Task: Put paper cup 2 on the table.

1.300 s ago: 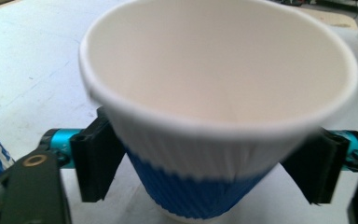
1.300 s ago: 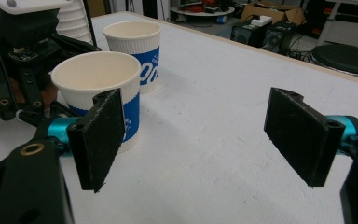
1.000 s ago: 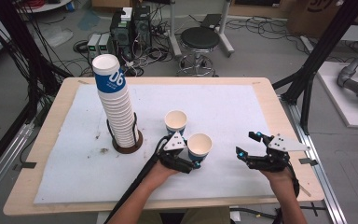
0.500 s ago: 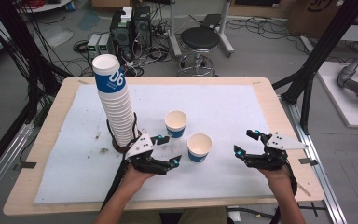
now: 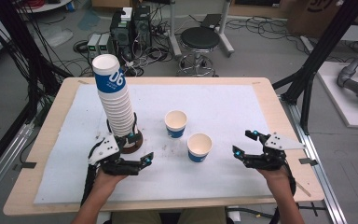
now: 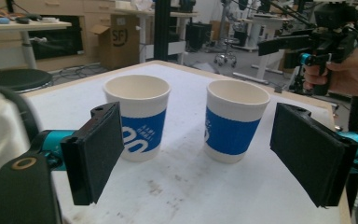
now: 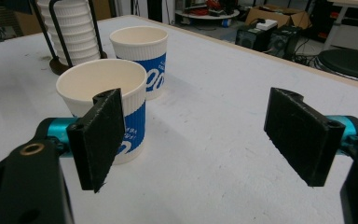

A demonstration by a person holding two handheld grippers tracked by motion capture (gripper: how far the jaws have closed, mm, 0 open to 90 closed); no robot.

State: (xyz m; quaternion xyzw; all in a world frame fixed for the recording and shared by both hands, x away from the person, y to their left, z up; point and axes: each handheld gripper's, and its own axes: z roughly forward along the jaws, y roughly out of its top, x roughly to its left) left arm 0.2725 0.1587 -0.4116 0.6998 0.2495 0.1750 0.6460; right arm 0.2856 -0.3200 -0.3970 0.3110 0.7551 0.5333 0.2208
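High view: two loose paper cups stand upright mid-table on the white mat [image 5: 223,100], the far cup [image 5: 175,123] a bit left of the near cup [image 5: 199,147], apart from each other. Tall cup stack [image 5: 114,100] sits on a dark round base with a wire guide, far-left of the cups – my read is the guide keeps the column from toppling while singles get pulled off. Left gripper [image 5: 137,151] is low, just beside the stack base on its near side, jaws spread wide with nothing between them; it has pulled left, away from the near cup it was next to a second ago, so I'd judge that cup was just set down and the hand is heading to the stack for the next one. Left gripper view backs that: both cups [image 6: 139,116] [image 6: 235,120] sit ahead of the pads, no contact. Right gripper [image 5: 248,144] is parked to the right of the near cup, well clear, jaws also wide and empty, unchanged from a second ago – looks like it's staying out of the way. Right gripper view has the near cup [image 7: 103,100] behind its left pad, not gripped. Cups are placed mouth-up and spaced, likely so open jaws can straddle one without knocking its neighbour.
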